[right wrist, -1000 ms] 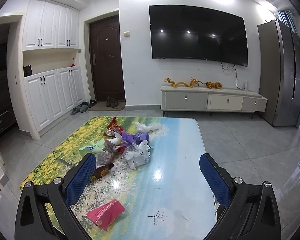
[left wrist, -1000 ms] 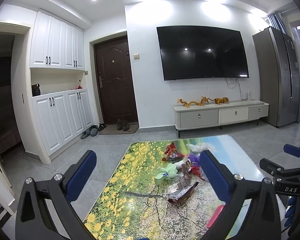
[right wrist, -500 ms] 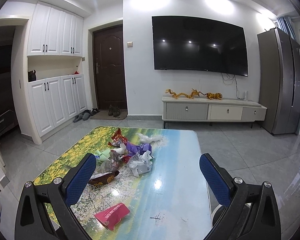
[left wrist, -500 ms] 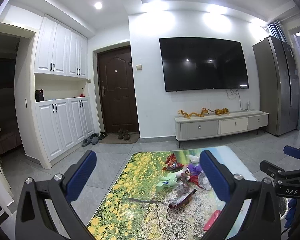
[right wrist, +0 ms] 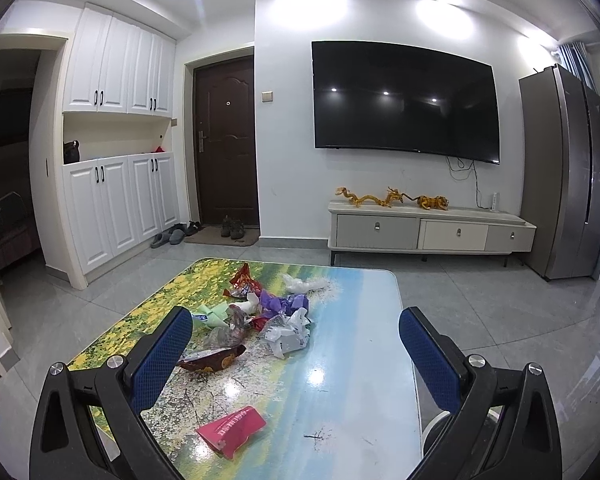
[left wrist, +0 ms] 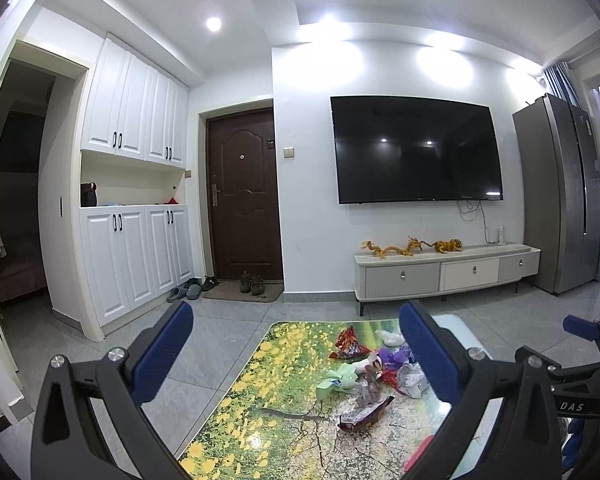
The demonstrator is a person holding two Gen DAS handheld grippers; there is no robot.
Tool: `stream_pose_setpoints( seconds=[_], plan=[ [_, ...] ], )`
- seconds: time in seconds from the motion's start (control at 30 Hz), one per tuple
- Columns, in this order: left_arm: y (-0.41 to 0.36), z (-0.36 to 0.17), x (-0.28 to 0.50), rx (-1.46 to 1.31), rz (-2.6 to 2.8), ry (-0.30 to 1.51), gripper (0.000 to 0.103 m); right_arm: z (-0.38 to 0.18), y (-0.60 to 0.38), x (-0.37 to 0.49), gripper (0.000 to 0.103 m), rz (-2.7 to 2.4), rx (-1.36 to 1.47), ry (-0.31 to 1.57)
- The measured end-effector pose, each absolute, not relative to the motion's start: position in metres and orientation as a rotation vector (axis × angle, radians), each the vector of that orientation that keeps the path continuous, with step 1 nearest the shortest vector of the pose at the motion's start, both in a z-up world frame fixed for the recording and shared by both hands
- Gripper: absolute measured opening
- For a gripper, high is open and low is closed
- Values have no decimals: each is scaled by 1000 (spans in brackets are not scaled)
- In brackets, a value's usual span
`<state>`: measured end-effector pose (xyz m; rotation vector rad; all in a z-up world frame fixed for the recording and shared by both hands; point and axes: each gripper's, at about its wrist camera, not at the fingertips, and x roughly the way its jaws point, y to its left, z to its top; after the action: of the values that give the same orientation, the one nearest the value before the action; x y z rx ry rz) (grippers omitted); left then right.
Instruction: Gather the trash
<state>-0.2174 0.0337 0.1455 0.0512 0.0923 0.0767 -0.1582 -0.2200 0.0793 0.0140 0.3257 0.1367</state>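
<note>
Both tools hung released above the surface (right wrist: 360, 320): left tool (left wrist: 296, 356), right tool (right wrist: 296, 356). The pink packet (right wrist: 232, 430) lay nearest, near-left of the right tool, its long axis running left-near to right-far; the wrapper heap (right wrist: 260, 316) lay farther.

On the table (right wrist: 352, 360) a heap of wrappers (right wrist: 260, 312) lies toward its far left part, with a flat packet (right wrist: 232, 430) alone nearer the table's near edge. Beyond the table's far edge a low cabinet (right wrist: 432, 232) stands against the wall, below the television (right wrist: 404, 100). Left of the cabinet is the door (right wrist: 226, 140), with shoes (right wrist: 231, 227) on the mat before it; right of the cabinet stands the refrigerator (right wrist: 560, 172).
</note>
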Motion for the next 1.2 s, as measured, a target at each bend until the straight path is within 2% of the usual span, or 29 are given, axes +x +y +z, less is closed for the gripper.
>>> stream_pose_setpoints(
  seconds=[1.2],
  plan=[
    [40, 141, -216, 30, 110, 122, 103, 70, -216, -152, 103, 167, 16, 374]
  ],
)
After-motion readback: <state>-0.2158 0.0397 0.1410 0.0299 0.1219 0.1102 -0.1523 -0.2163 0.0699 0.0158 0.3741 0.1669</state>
